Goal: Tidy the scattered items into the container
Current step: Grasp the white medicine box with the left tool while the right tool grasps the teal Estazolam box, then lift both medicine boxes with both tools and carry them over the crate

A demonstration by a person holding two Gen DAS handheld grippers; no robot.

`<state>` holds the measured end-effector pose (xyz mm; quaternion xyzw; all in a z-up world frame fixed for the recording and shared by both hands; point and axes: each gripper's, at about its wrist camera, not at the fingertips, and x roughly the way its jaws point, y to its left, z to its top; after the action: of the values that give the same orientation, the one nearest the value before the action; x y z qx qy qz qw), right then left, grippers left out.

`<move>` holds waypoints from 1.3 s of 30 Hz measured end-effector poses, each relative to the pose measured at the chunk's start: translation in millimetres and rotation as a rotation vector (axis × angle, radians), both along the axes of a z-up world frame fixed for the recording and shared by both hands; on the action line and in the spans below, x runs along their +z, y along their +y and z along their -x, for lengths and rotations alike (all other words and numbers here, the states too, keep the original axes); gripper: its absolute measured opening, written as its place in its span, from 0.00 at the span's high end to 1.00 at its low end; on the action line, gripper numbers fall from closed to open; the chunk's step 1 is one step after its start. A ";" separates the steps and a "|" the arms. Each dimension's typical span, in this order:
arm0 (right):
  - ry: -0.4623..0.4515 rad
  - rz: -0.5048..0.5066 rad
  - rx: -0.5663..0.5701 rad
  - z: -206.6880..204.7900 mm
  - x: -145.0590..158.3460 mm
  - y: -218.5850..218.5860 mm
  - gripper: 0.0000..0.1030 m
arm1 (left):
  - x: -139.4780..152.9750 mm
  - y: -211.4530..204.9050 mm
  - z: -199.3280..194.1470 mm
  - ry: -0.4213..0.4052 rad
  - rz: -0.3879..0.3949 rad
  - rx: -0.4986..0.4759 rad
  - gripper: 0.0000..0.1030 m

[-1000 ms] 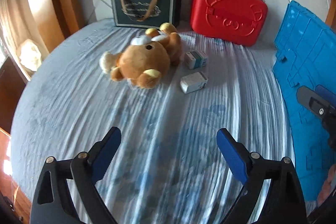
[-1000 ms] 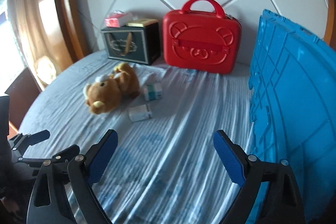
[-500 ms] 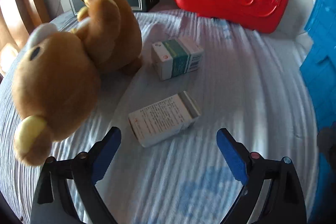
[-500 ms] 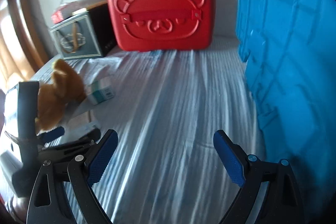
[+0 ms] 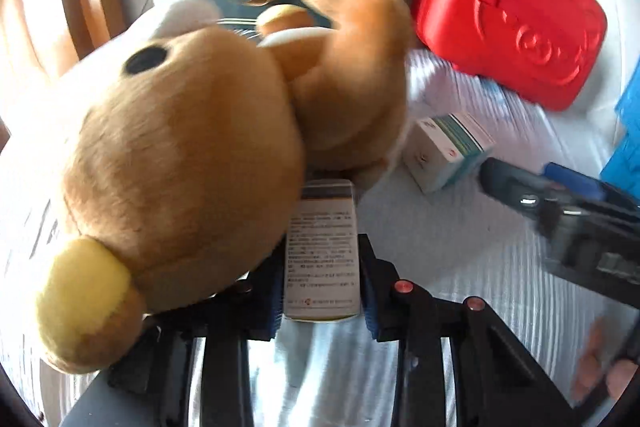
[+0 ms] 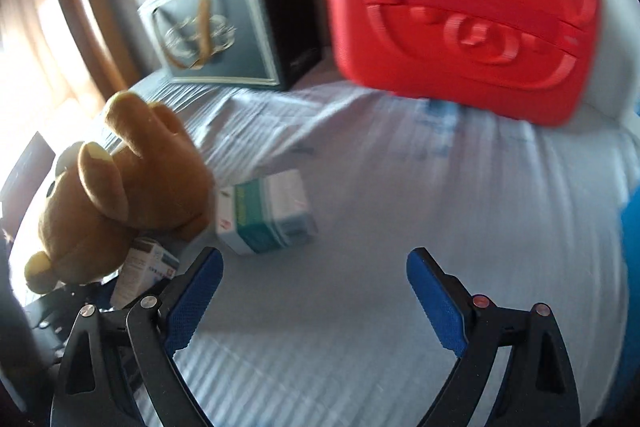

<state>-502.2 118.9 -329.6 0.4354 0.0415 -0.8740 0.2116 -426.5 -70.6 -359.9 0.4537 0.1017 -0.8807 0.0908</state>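
**Left tool closing on the white box; right tool spread before the green one**

The left tool (image 5: 320, 287) closes on the white box (image 5: 322, 247), whose long axis runs toward twelve o'clock, the plush bear (image 5: 180, 167) crowding it at nine. The right tool (image 6: 314, 291) hangs released, with the green-banded box (image 6: 266, 213) on the bed (image 6: 440, 207) at eleven o'clock.

Plush teddy bear (image 5: 192, 163), glossy red plastic case (image 5: 508, 7), ribbed cloth bedcover (image 6: 400, 187), printed cardboard box (image 5: 322, 251).

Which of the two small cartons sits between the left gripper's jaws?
The white carton with black print, beside the bear's head. The left gripper is closing on it; the teal-striped carton lies apart.
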 end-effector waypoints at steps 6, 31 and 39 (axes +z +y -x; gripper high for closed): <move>-0.005 -0.058 0.059 18.0 -18.0 -27.1 0.09 | -2.2 -3.6 6.0 0.010 0.025 -0.005 0.69; 0.025 -0.033 -0.003 -96.9 36.6 -3.2 0.41 | 60.6 40.3 -77.5 0.079 0.084 -0.003 0.71; 0.149 0.004 0.008 -166.1 121.6 8.7 0.41 | 132.6 53.8 -140.8 0.161 0.121 0.028 0.71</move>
<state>-336.1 127.6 -208.1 0.3687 0.0569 -0.9032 0.2123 -285.7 -16.8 -227.3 0.3734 0.0617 -0.9175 0.1219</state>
